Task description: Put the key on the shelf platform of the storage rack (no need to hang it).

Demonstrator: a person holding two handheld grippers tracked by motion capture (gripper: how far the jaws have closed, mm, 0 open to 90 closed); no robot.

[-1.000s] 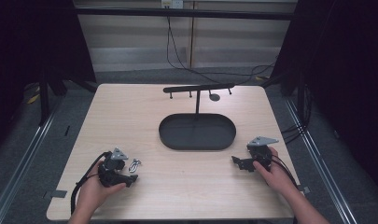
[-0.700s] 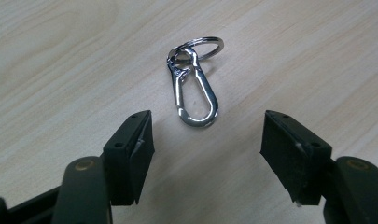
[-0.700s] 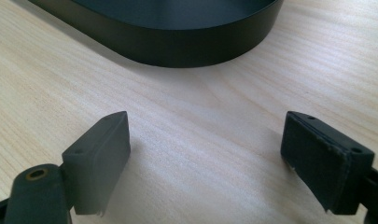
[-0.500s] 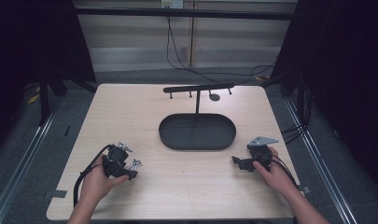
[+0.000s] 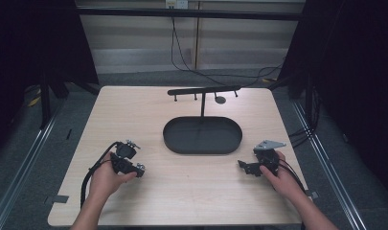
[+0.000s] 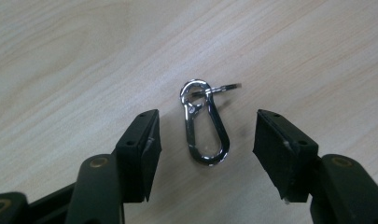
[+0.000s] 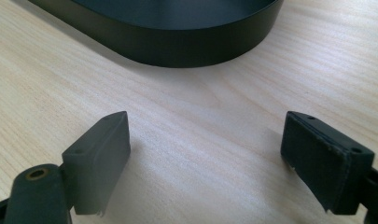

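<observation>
A small silver carabiner [image 6: 213, 145] with a key ring on its top loop lies flat on the wooden table. My left gripper [image 6: 207, 122] hovers just over it with one black jaw on each side. The jaws have just been closing, and the pads stand clear of the metal. From above, the left gripper [image 5: 133, 166] sits near the table's front left, with the carabiner [image 5: 141, 167] glinting at its tip. My right gripper [image 5: 245, 167] rests at the front right, open over bare wood [image 7: 206, 123].
A black oval tray [image 5: 174, 142] stands mid-table; a post rises from it to a crossbar [image 5: 202, 90] with small pegs and a round tag [image 5: 220, 99]. The tray's rim [image 7: 177, 46] lies just ahead of the right gripper. Cables trail from both grippers.
The left hand has moved to the right and brought its gripper over the carabiner. Its jaws have narrowed around it. The right hand has kept still.
</observation>
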